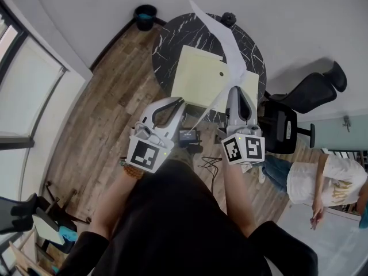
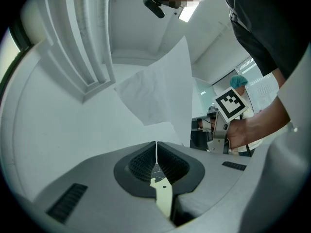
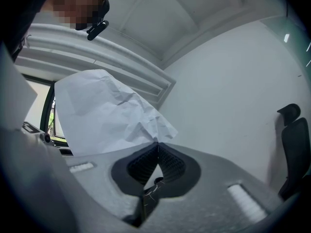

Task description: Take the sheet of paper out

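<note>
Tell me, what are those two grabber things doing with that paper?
A person holds a gripper in each hand over a round black table. The right gripper is shut on a crumpled white sheet of paper and holds it up above the pale yellow folder lying on the table. The left gripper has its jaws together near the folder's near edge. I can't tell if it pinches anything.
</note>
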A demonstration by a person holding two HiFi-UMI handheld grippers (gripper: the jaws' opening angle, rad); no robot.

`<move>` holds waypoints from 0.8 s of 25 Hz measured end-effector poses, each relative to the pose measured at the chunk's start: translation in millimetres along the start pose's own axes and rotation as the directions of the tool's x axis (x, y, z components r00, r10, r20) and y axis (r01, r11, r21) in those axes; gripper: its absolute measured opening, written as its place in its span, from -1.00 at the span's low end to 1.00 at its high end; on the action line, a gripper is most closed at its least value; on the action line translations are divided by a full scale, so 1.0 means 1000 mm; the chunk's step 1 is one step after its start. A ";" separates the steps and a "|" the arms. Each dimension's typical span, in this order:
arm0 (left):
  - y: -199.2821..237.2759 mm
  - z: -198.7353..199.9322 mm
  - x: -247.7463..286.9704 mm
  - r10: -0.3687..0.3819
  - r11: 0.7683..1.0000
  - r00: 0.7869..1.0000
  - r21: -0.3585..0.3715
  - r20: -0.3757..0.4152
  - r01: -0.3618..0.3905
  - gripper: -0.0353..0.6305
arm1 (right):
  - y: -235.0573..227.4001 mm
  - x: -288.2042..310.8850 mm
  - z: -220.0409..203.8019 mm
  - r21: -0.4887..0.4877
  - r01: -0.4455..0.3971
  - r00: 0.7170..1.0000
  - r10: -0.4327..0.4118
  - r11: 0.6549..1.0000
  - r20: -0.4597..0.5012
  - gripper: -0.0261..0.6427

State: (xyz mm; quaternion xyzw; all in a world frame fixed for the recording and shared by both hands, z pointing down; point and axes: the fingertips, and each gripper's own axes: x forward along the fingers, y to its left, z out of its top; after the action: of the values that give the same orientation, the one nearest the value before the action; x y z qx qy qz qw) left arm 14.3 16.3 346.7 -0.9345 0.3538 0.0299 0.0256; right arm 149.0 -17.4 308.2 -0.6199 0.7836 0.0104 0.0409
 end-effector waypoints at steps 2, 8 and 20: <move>-0.001 0.000 0.002 0.000 1.000 1.000 0.001 -0.002 0.000 -0.85 | -0.003 0.000 -0.001 0.002 0.003 1.000 -0.003 1.000 -0.002 -0.93; -0.004 -0.002 0.006 -0.011 1.000 1.000 0.003 -0.008 0.011 -0.84 | -0.009 -0.001 -0.004 0.000 0.010 1.000 -0.010 1.000 -0.010 -0.93; -0.001 -0.010 0.012 0.001 1.000 0.999 -0.010 -0.037 -0.002 -0.85 | -0.025 0.005 -0.016 0.017 0.024 0.999 -0.024 1.000 -0.036 -0.93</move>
State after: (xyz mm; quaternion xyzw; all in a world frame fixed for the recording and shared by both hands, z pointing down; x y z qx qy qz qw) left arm 23.9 8.6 356.2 -0.9347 0.3548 0.0146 0.0145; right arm 171.3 -29.3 325.0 -0.6290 0.7767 -0.0080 0.0324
